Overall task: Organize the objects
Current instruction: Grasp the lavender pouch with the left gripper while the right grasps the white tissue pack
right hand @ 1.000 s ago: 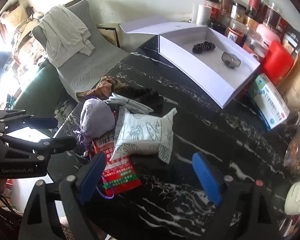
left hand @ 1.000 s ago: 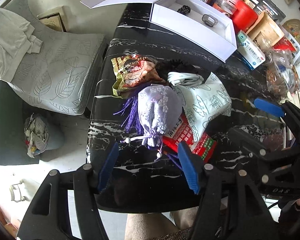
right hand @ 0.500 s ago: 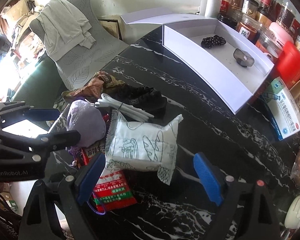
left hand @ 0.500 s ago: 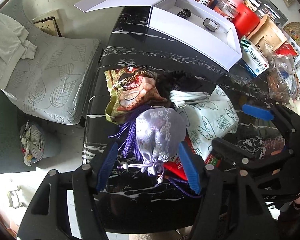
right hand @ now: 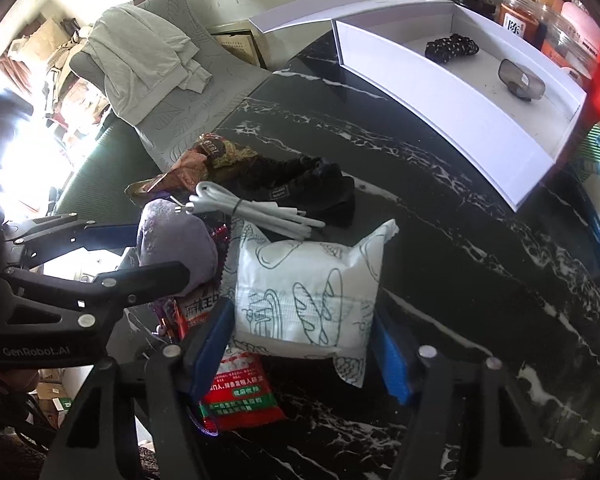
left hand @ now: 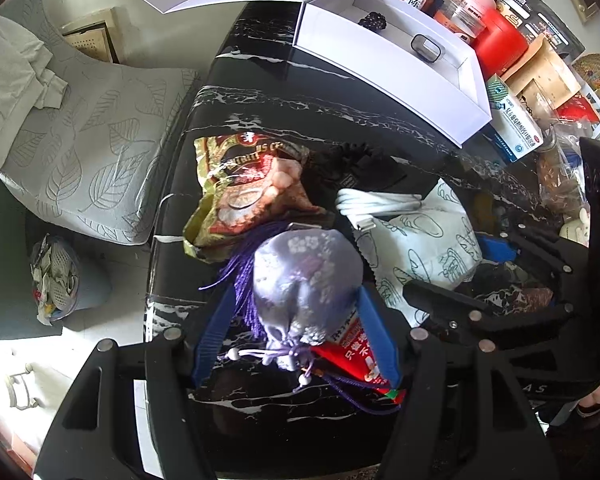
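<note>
While the left gripper (left hand: 296,332) straddles the lilac drawstring pouch (left hand: 306,280), neck pointing bottom-centre, the right gripper (right hand: 300,344), jaws just narrowed, brackets the white printed packet (right hand: 308,284) lying crosswise mid-frame.

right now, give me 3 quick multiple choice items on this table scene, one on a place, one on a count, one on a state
1. Where does the coiled white cable lie?
A. inside the white box
B. in the pile, between the black fabric item and the white printed packet
C. on the chair

2. How many things lie in the open white box?
A. two
B. none
C. five

3. What sits between the left gripper fingers?
A. a red jar
B. nothing
C. the lilac drawstring pouch

Answers: 1 B, it rests by the white printed packet. 2 A, a dark beaded item and a small grey object. 3 C, the pouch fills the gap.
</note>
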Tool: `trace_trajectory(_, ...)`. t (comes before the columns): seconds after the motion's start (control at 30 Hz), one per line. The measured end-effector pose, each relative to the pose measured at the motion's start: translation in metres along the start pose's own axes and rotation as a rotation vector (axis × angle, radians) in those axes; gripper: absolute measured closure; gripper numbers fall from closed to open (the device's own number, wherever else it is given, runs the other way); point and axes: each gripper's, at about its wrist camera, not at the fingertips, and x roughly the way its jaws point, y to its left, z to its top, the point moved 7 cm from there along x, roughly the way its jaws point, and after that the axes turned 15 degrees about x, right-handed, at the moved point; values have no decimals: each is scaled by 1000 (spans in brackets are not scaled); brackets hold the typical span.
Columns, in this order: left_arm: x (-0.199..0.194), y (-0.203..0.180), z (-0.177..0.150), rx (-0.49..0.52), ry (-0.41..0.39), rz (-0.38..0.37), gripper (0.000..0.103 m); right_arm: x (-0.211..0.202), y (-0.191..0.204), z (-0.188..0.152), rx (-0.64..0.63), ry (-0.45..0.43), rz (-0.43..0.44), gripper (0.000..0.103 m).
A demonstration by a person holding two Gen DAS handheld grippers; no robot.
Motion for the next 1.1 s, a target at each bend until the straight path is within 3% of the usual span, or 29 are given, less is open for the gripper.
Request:
trace_trajectory(0.17,10,-8,2,-4,15,-16,42,-6,-12,-4,9,12,-11,38)
trace_trajectory(0.43,13,-20,-8,36,41,-4,54,-19,-36,-20,36,35,-45,38)
trace_trajectory(0.8,8,-40,-47,74,111,-60,55,-34,-52,-47,45,56,-83,38)
trace_trajectory(1.0,11,-41,-51,67,110,-40,54,-33,-49,-47,11,50,-125,33)
trace_trajectory(1.1,12,-43,-50,80,111,-25,53,-30,-47,-47,-15,51,-163,26)
